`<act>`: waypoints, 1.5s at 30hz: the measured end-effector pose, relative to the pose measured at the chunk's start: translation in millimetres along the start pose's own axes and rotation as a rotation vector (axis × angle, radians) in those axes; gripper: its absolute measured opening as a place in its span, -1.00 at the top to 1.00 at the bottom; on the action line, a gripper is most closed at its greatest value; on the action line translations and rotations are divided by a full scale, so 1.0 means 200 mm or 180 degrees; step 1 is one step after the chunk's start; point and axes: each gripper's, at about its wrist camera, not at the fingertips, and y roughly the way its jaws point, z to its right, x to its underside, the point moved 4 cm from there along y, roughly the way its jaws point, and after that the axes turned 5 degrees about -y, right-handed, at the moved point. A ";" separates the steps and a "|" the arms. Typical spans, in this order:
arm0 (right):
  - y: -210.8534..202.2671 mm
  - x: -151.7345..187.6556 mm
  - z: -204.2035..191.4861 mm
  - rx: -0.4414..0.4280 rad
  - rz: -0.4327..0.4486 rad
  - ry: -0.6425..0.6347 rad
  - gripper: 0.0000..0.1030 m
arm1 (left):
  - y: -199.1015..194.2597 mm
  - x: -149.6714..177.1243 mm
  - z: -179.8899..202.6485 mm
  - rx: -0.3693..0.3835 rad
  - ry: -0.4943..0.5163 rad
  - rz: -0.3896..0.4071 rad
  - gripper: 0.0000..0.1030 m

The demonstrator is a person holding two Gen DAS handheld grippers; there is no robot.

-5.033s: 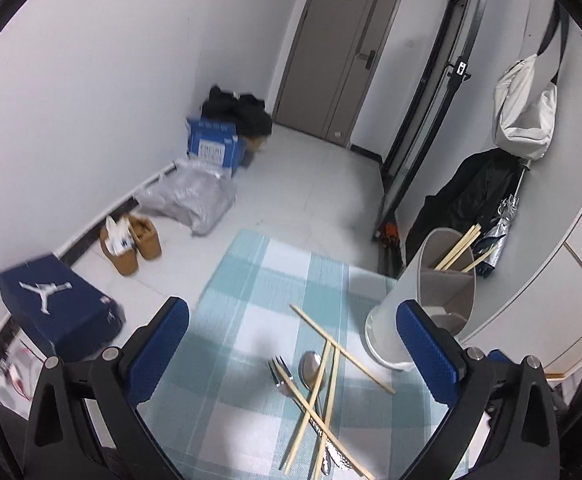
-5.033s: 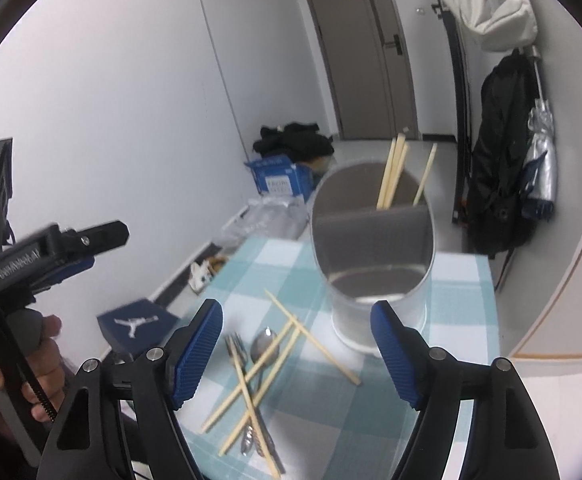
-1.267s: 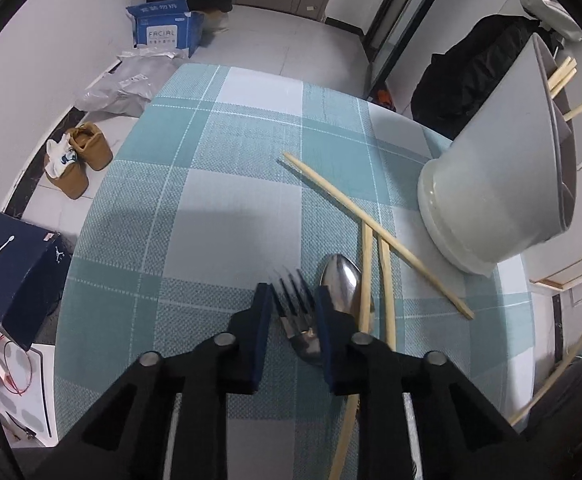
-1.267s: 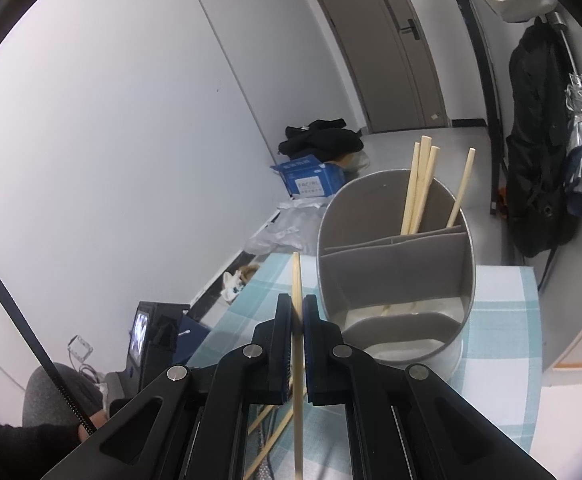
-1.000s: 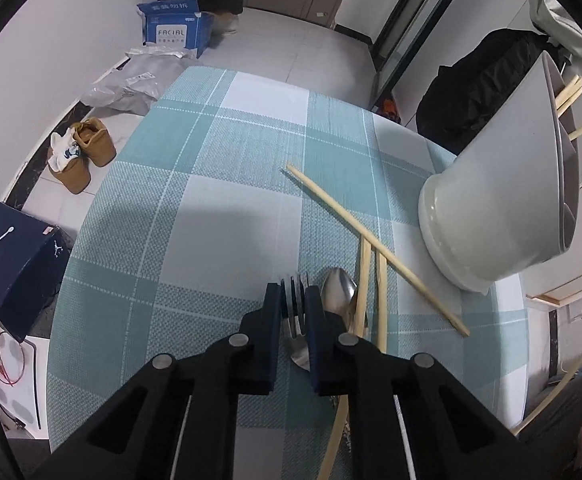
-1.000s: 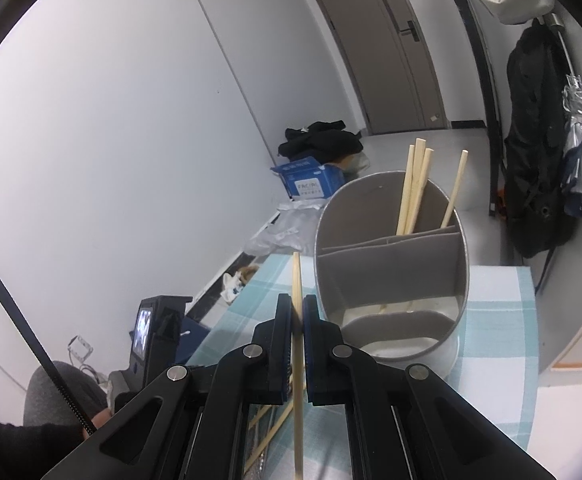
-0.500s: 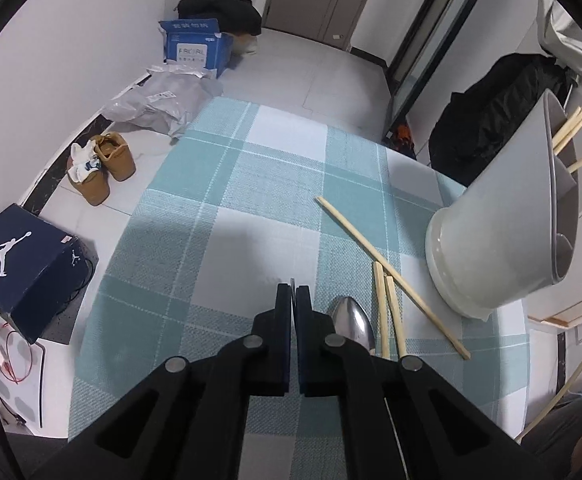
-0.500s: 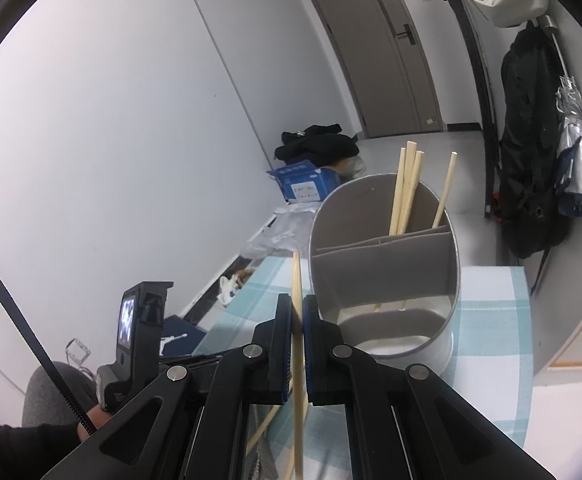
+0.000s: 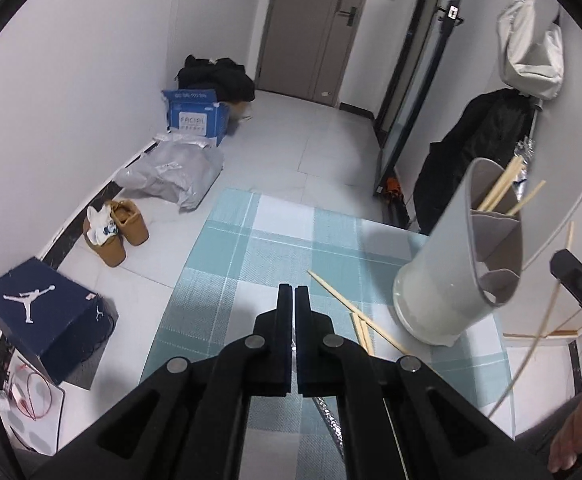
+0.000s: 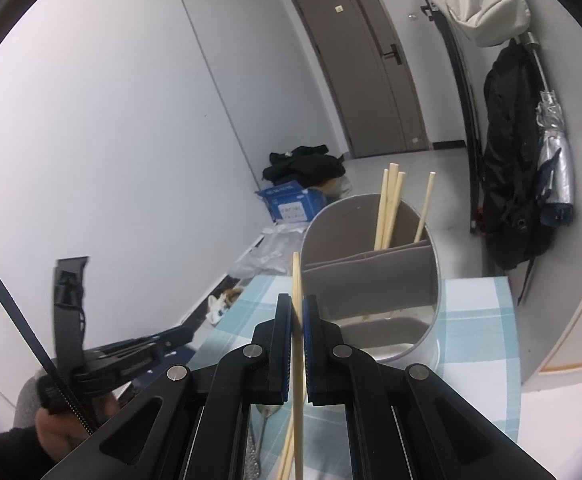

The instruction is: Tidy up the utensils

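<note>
R jaws clenched on chopstick (image 10: 296, 276) beside holder (image 10: 371, 280) rim; L jaws clenched above cloth (image 9: 231, 280).

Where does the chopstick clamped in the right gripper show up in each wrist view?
Left wrist view: the held chopstick is a thin pale line at the far right edge, above the dark tip of the right gripper.
Right wrist view: it stands upright at centre, clamped in the right gripper, its tip in front of the holder.
Shared landmark: the grey divided utensil holder with chopsticks in its far compartment.
</note>
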 end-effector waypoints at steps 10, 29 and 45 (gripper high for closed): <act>-0.05 0.06 0.01 0.0045 -0.0018 0.0065 0.91 | 0.24 0.08 -0.15 0.0151 -0.0458 -0.0712 0.16; -0.05 0.06 0.07 -0.0009 -0.0081 0.0143 0.91 | 0.50 0.14 -0.02 -0.0662 0.0115 -0.1318 -0.01; -0.09 0.05 0.06 -0.0061 -0.0052 0.0117 0.91 | 0.48 0.09 -0.04 -0.0755 -0.0261 -0.1199 0.69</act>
